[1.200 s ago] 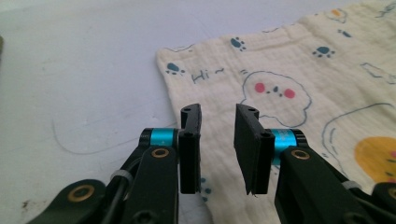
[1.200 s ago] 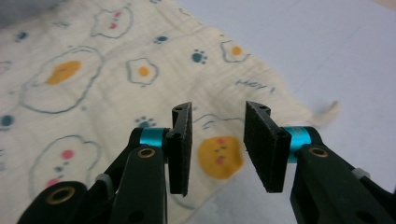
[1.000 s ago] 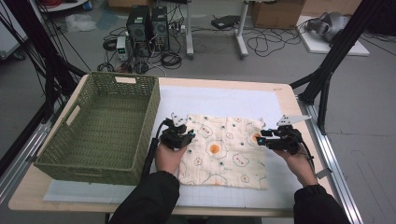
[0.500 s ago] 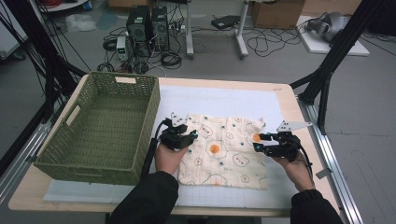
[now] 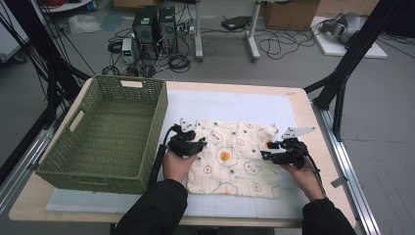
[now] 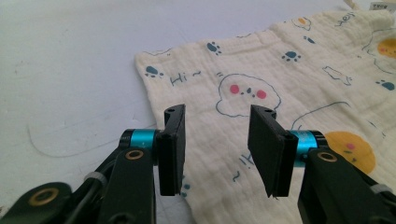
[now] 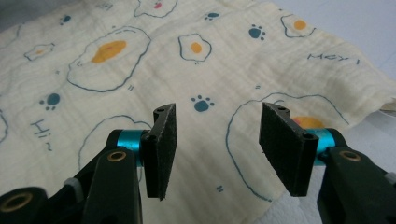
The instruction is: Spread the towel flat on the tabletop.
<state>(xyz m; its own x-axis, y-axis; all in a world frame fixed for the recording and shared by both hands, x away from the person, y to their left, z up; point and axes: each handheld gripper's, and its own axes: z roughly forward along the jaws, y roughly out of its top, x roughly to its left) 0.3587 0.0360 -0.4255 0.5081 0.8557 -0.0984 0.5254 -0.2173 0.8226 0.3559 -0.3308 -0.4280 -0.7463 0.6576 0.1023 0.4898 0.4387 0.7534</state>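
**Cloth flat on the mat, both grippers parted over its side edges**

A cream printed cloth (image 5: 235,156) is seen spread flat on the white mat (image 5: 235,105), right of centre on the table, its long axis running from 9 to 3 o'clock in the high view. The left gripper (image 5: 192,145) is held over the cloth's 9 o'clock edge, and the right gripper (image 5: 272,151) over the 3 o'clock edge, so each edge is served by the nearer hand.

In the left gripper view the jaws are seen parted, with nothing pinched between them; the cloth's edge and near corner (image 6: 144,63) lie ahead at about 12 o'clock, just under and beyond the pads. They have just been opening. In the right gripper view the jaws are likewise parted over the fabric (image 7: 201,70), nothing gripped; they have just been closing a little. The cloth's edge is seen to fall away towards 3 o'clock there.

A fold or lift is judged likely to depend on each edge being taken squarely, since the fabric looks thin and limp.

A green woven basket (image 5: 105,129) is set at 9 o'clock, just beside the cloth. Beyond the table, cables and computer towers (image 5: 156,24) are seen on a grey floor.
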